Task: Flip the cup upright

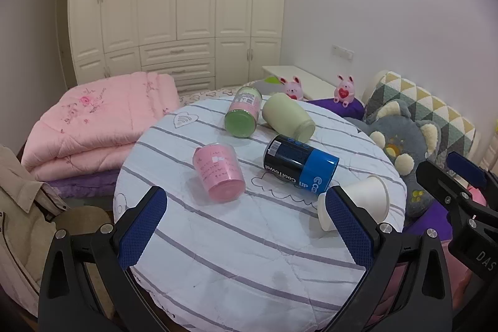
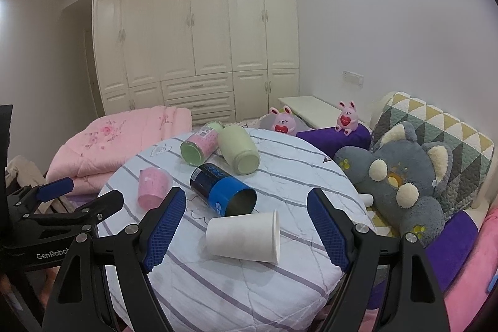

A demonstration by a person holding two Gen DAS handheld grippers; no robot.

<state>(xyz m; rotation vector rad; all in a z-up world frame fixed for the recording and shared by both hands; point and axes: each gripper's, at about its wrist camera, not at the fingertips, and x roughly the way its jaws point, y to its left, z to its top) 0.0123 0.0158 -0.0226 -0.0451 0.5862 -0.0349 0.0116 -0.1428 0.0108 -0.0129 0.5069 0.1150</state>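
Several cups lie on their sides on a round table [image 1: 249, 254] with a striped white cloth. A white paper cup [image 2: 244, 234] lies nearest, mouth to the right, between the open fingers of my right gripper [image 2: 247, 226]; it also shows in the left wrist view [image 1: 364, 201]. A blue and black can [image 1: 300, 165] [image 2: 222, 190], a pink cup [image 1: 219, 171] [image 2: 152, 187], a pale green cup [image 1: 288, 117] [image 2: 239, 150] and a pink-green cup [image 1: 244, 112] [image 2: 200, 143] lie further back. My left gripper [image 1: 246, 226] is open and empty over the table's front.
A folded pink quilt [image 1: 93, 120] lies to the left. A grey plush toy [image 2: 404, 176] and a patterned cushion [image 2: 435, 126] sit to the right. Two pink bunny toys [image 2: 314, 119] stand behind the table. A white wardrobe [image 1: 177, 5] fills the back wall.
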